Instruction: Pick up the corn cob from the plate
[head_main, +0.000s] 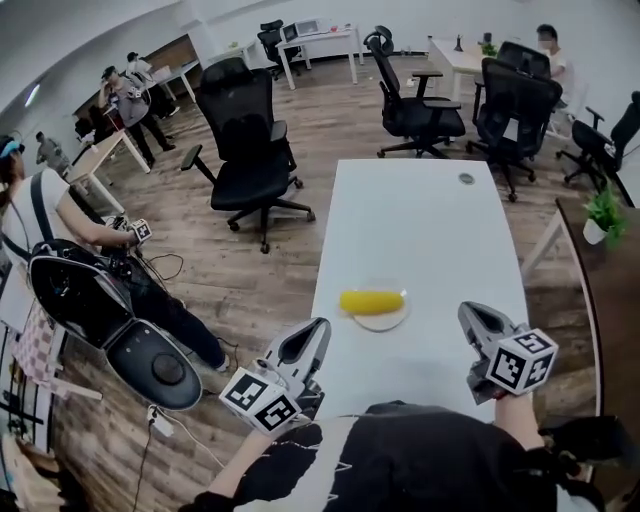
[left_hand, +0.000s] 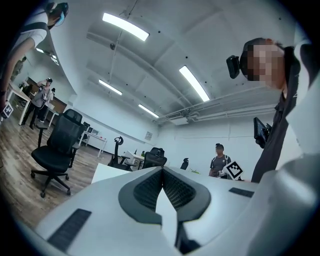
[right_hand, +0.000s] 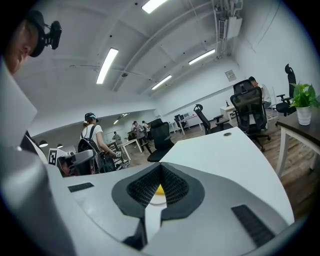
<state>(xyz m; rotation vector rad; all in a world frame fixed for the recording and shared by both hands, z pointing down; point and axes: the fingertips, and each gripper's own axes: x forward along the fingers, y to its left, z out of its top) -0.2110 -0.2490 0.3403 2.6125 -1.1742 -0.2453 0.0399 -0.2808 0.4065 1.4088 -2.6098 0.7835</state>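
Clearly nothing has been picked up yet: the corn cob (head_main: 371, 300) is left lying on the plate (head_main: 388, 322), while the left gripper (head_main: 314, 328) and right gripper (head_main: 470, 313) are held pressed together, empty, short of it.

Smooth matt white table (head_main: 420, 230); glossy yellow corn cob (head_main: 371, 301) on a smooth pale plate (head_main: 385, 321); wood-grained plank floor (head_main: 330, 120)

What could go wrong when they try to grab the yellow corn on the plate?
1. The left hand-held gripper and the right hand-held gripper both have their jaws together. Unless one opens first, it would probably just shove the corn cob.
2. The cob is round and lies on a small shallow plate, so a nudge might roll it off onto the white table.
3. The plate itself could slide on that smooth top.
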